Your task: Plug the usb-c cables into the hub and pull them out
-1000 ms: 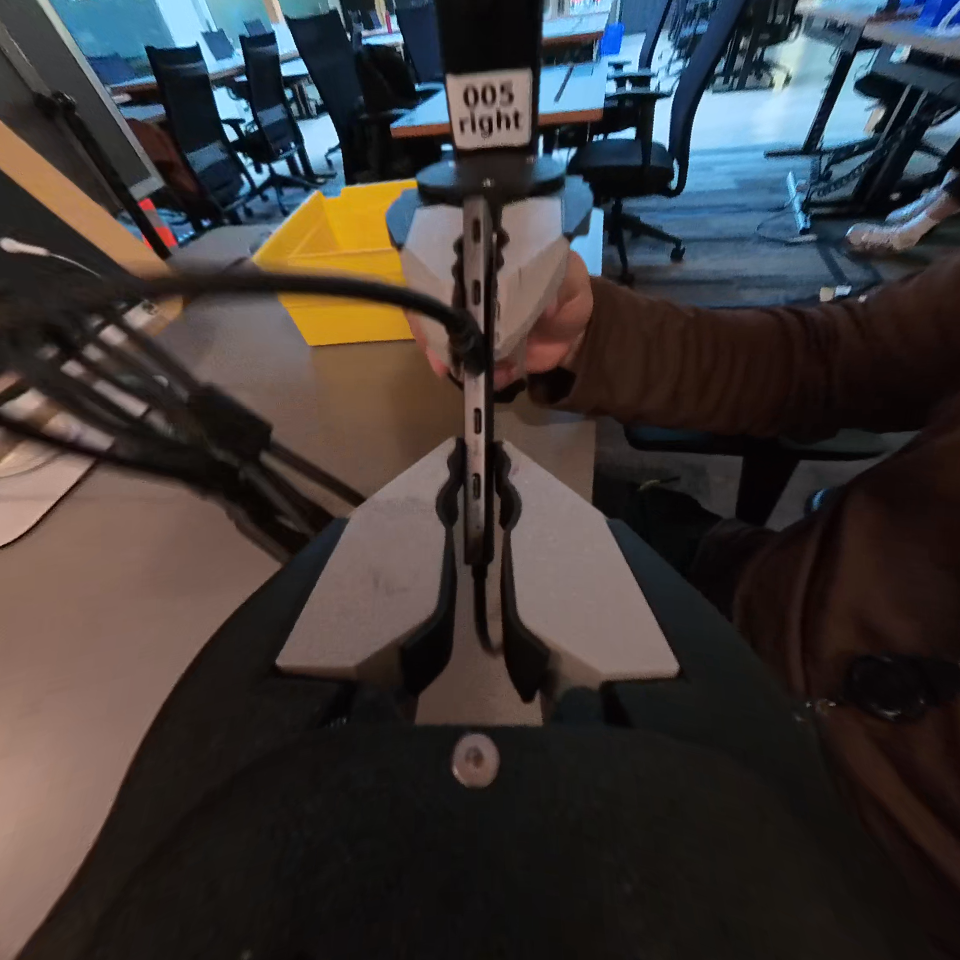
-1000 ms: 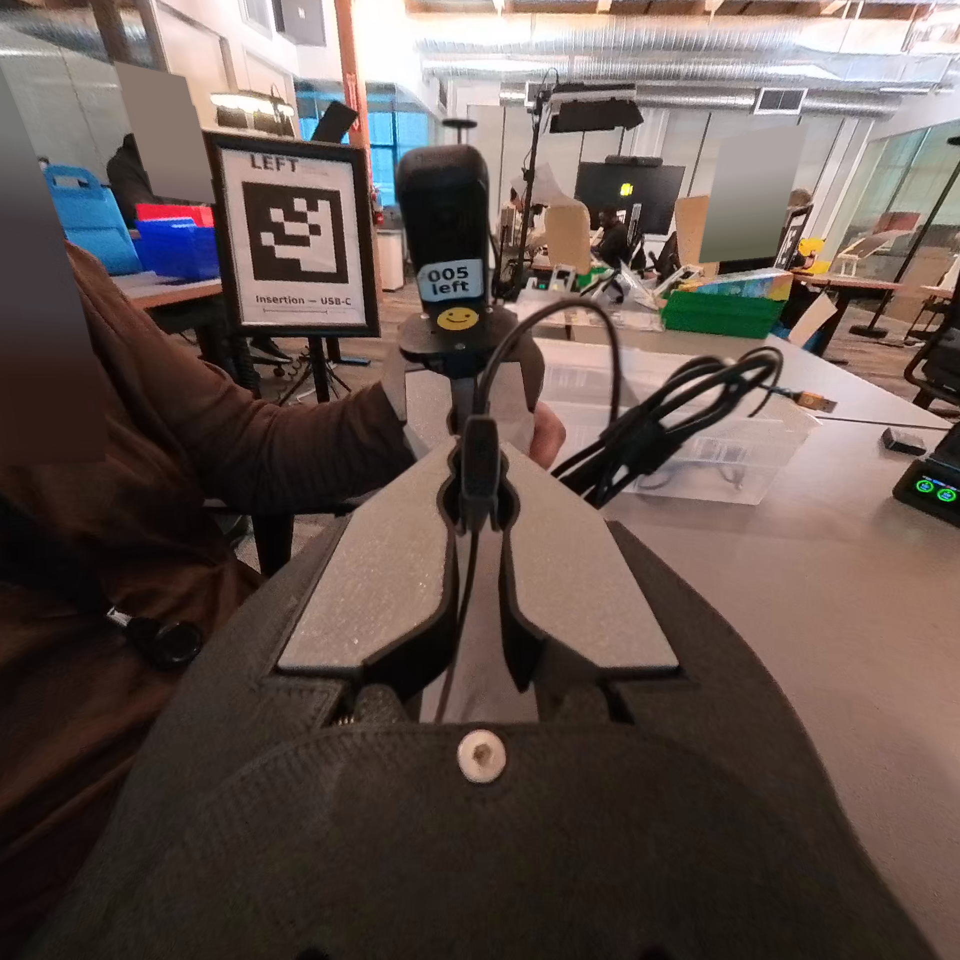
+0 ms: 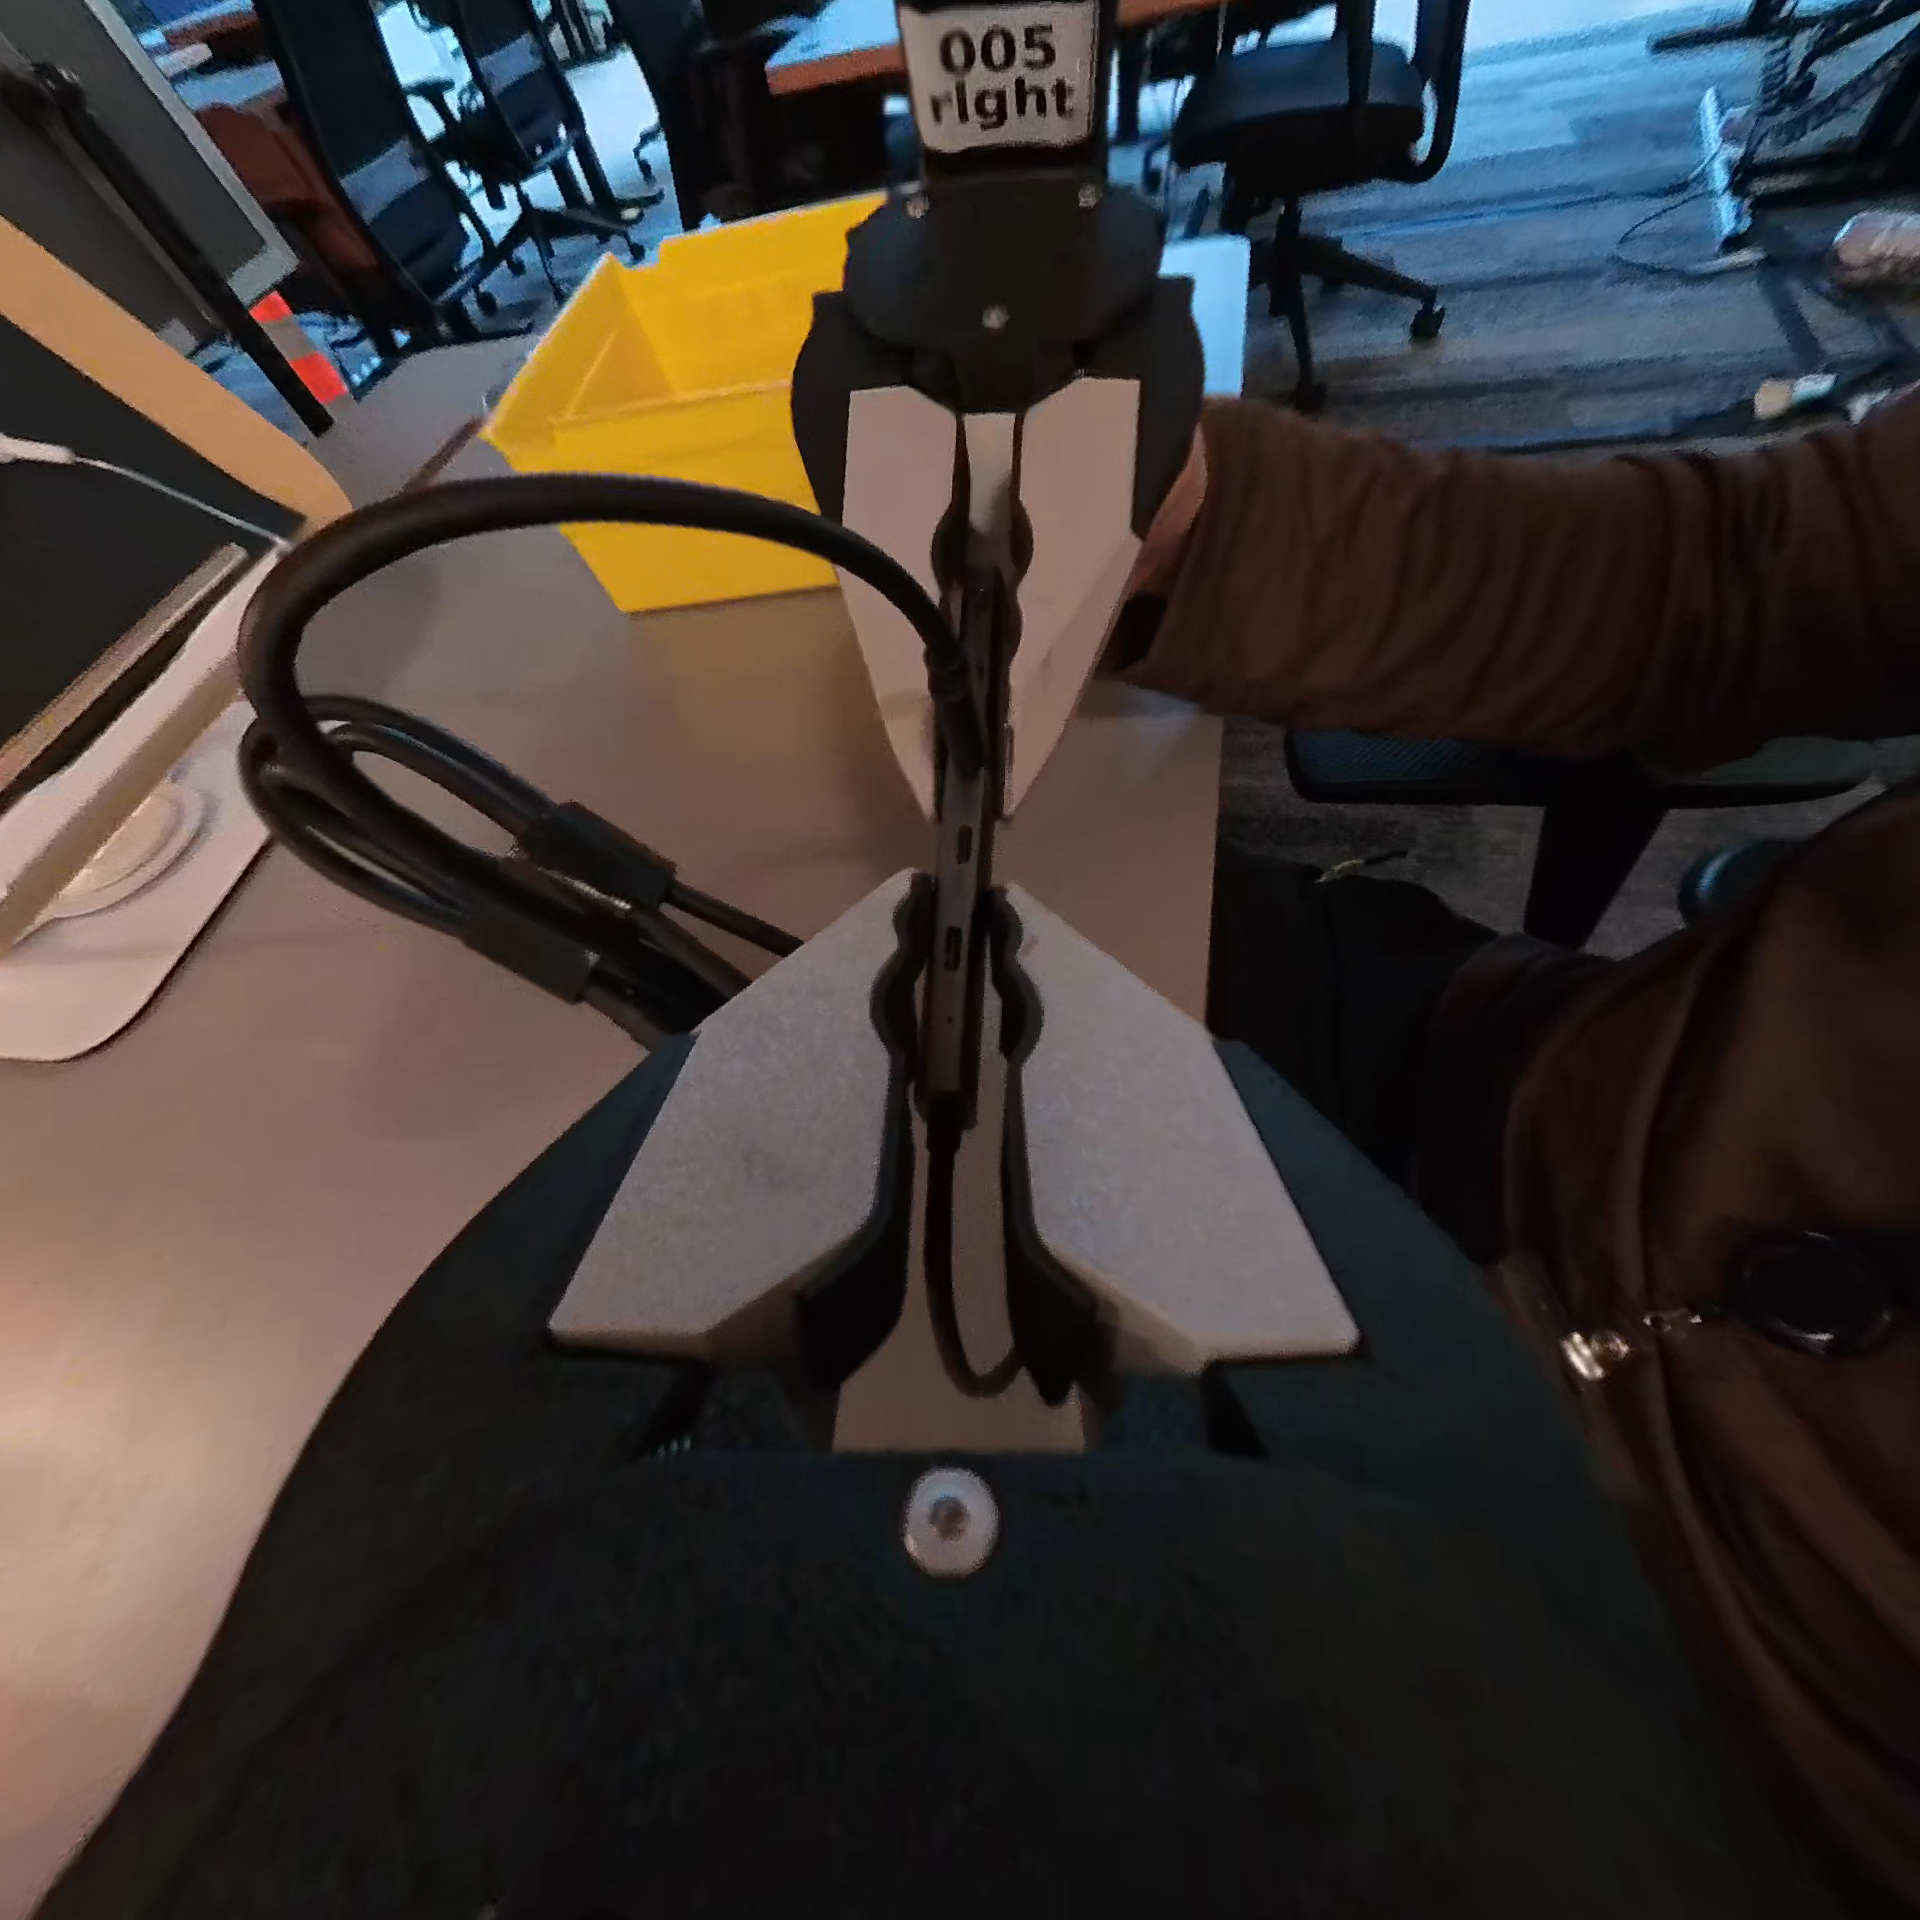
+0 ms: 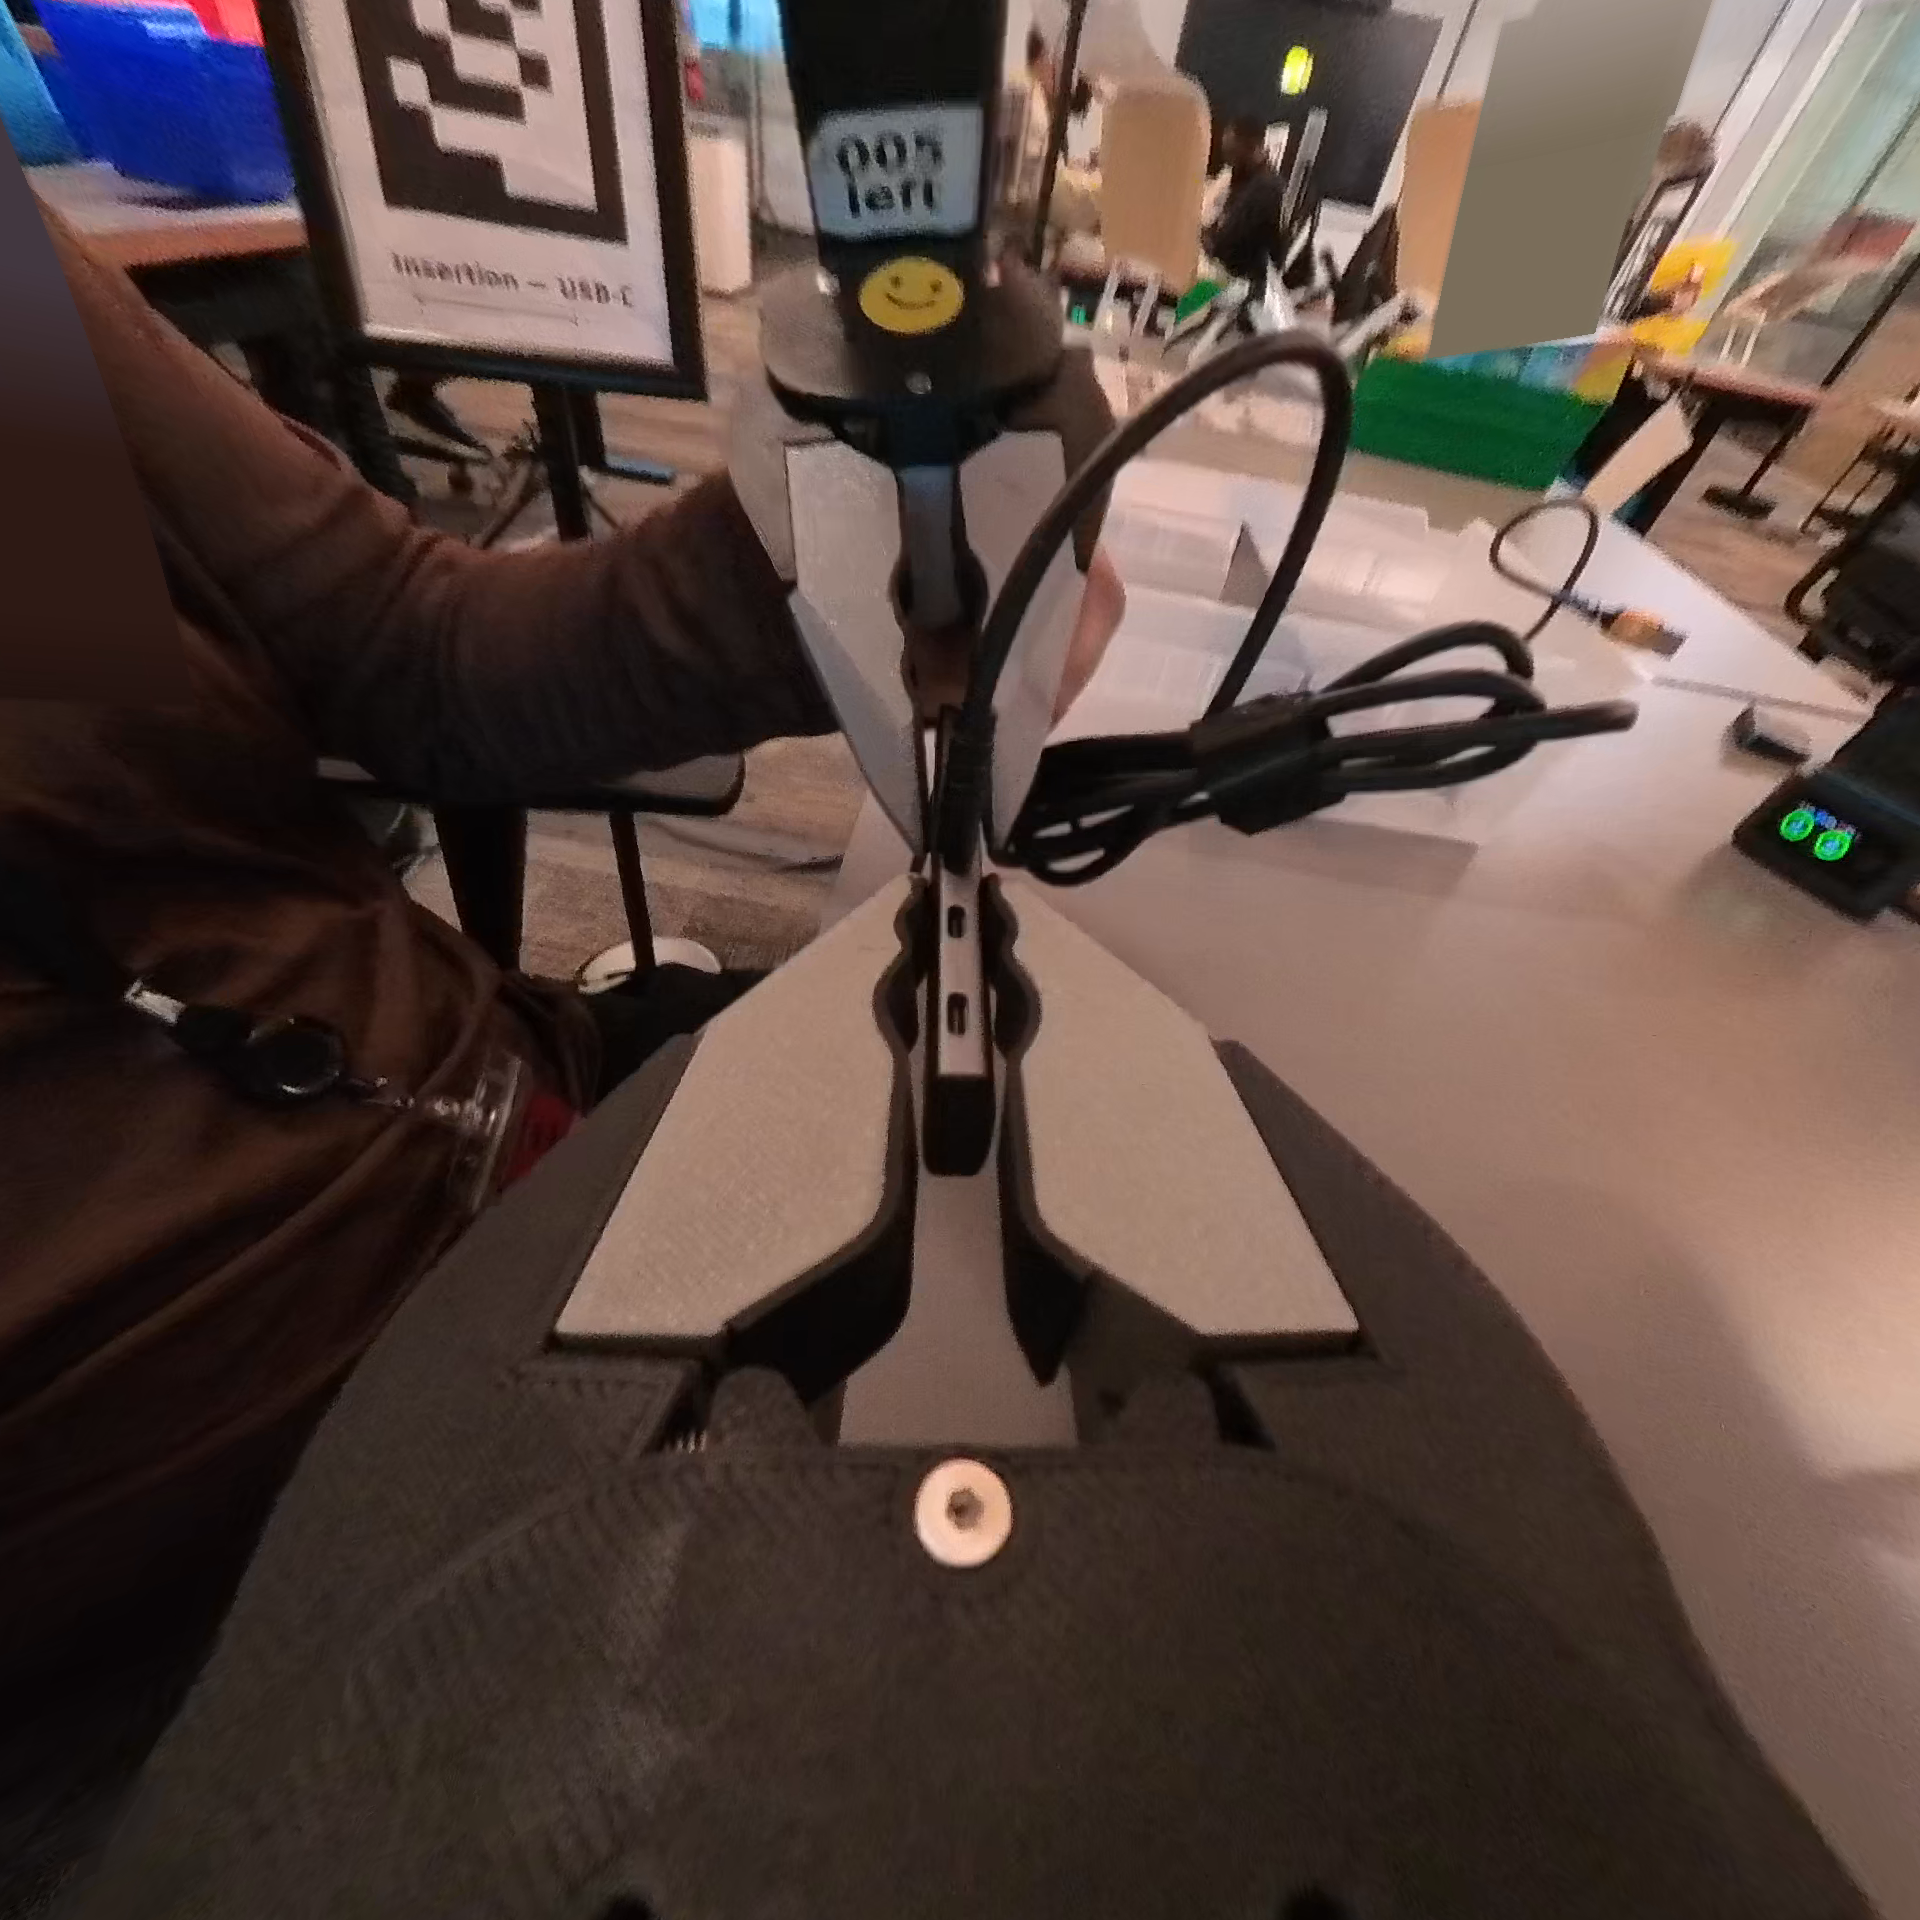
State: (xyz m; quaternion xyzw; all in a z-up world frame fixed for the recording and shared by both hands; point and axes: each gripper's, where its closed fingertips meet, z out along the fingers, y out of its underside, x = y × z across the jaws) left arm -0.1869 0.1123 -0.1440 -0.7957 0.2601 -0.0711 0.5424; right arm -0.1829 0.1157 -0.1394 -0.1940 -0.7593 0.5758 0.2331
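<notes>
- Left wrist view: the left gripper (image 3: pixel 951 904) sits near the bottom of the frame with its fingers drawn narrow, clamped on the near end of the hub (image 3: pixel 951 987), a slim dark bar held on edge above the table (image 3: pixel 312 1247).
- A thin black lead (image 3: pixel 966 1351) curls out of the hub's near end, between the finger bases.
- The right gripper (image 3: pixel 961 810) faces it from the far side, fingertips nearly meeting the left gripper's. Its fingers are also narrow, and the hub's far end runs up between them.
- A plug (image 3: pixel 954 717) sits in a port around the middle of the hub's edge, close to where the two sets of fingertips meet. Whether the right fingers press the plug as well as the hub, I cannot tell.
- The usb-c cable (image 3: pixel 520 499) arcs from that plug up and to the left, then drops into a bundle of cables (image 3: pixel 499 831) lying on the table to the left.
- Open ports show on the hub's edge on either side of the plug.
- Far behind the cable stands a yellow bin (image 3: pixel 675 416). At the left edge is a pale monitor foot (image 3: pixel 104 914).
- A brown sleeve (image 3: pixel 1507 582) reaches in from the right behind the right gripper.
- Right wrist view: a framed marker sign (image 4: pixel 499 156) stands far left, and a small black device with green lights (image 4: pixel 1829 842) is on the table at the right.
</notes>
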